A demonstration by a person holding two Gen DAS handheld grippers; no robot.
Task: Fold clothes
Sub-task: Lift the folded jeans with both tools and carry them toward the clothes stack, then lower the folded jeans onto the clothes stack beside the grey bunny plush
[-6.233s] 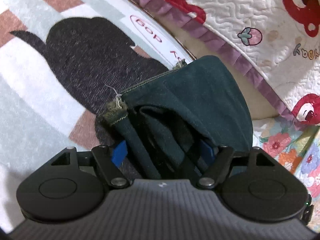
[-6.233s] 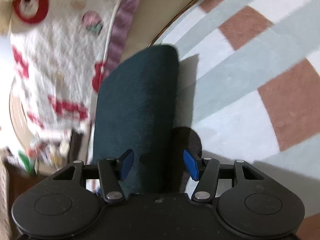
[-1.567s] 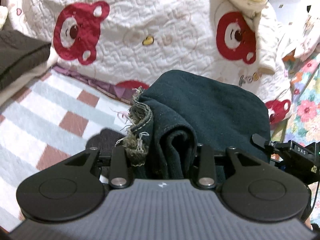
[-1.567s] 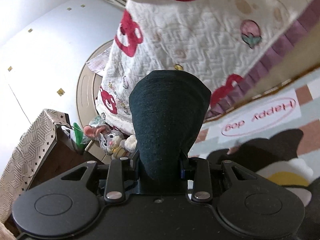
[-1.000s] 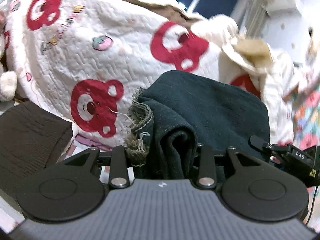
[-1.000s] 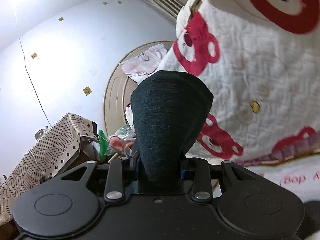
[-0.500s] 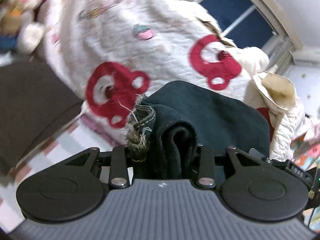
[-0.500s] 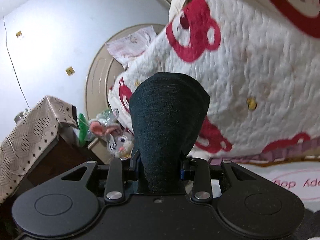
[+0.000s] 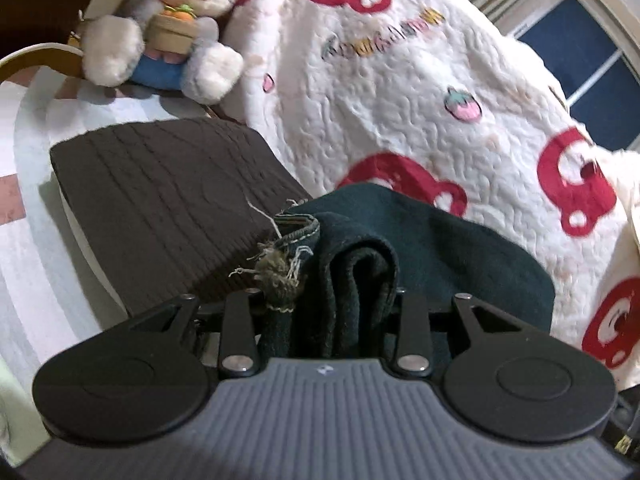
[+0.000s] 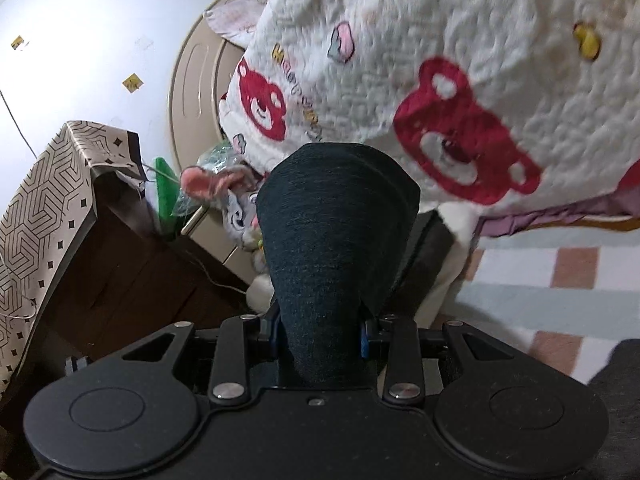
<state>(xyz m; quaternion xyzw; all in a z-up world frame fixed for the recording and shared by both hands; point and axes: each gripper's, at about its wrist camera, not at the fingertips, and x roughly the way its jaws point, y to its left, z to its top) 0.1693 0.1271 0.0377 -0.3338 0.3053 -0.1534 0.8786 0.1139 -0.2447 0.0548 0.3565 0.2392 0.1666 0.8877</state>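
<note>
The dark green garment (image 9: 420, 240) is already folded into a thick bundle of several layers, and it hangs clear of the bed, carried between the two tools. The left gripper (image 9: 326, 320) is clamped on the end with the frayed hem (image 9: 280, 268), its jaws drawn in tight against the stacked layers. The right gripper (image 10: 322, 332) pinches the other end, where the cloth bulges up smooth and rounded between the fingers.

Taking the brown knitted garment (image 9: 168, 200) as the landmark: it lies folded flat on the striped blanket (image 9: 32, 240), just to the left of and beyond the green bundle in the left wrist view. A plush rabbit (image 9: 172, 28) sits behind it, and the white quilt with red bears (image 9: 420, 100) rises to its right. There seems to be a pale layer under the brown piece (I cannot tell what it is).

As far as the folding goes, this piece looks done: no loose sleeve or leg trails from it. What appears left is setting it down, quite likely on or beside the brown garment, and releasing both ends without the layers sliding apart.
</note>
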